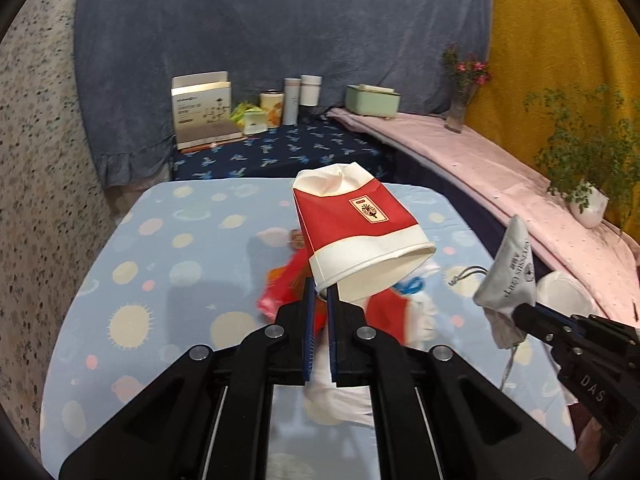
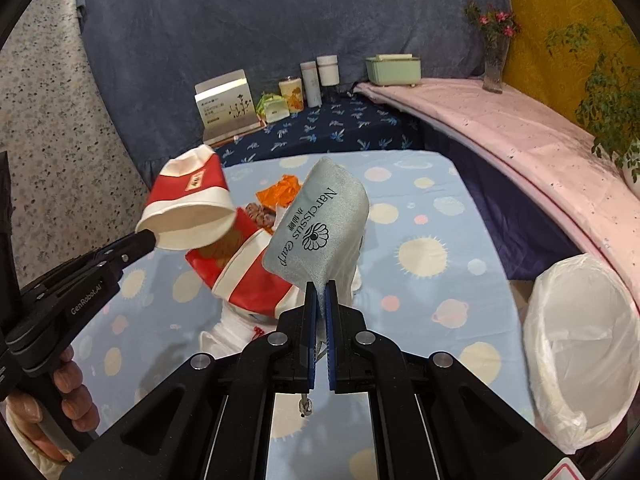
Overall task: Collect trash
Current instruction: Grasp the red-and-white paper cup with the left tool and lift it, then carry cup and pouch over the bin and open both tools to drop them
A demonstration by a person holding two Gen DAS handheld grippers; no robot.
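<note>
The left gripper [image 1: 321, 294] has its fingers pressed nearly together on the rim of a crumpled red and white paper cup [image 1: 356, 232], which it holds in the air above the table [image 1: 160, 280], mouth turned toward the camera. The right gripper [image 2: 321, 288] is likewise closed tight on the edge of a small grey cloth pouch [image 2: 320, 232] printed with dark lettering; the pouch hangs lifted off the table, its cord [image 2: 306, 406] dangling between the fingers. Below both lies a heap of trash on the light blue spotted tablecloth: a second red and white cup [image 2: 252, 284], a red packet [image 2: 220, 252], orange wrapping [image 2: 282, 192] and white paper [image 2: 228, 332]. A bin [image 2: 580, 344] lined with a white plastic bag stands just off the table's right side, near a pink-covered ledge [image 2: 520, 132]. Farther back, on a dark blue patterned cloth, stand a white box [image 2: 226, 106], two pale bottles [image 2: 320, 74] and a tin [image 2: 290, 94], with a green container [image 2: 394, 68] and a vase of flowers [image 2: 494, 60] on the ledge.
</note>
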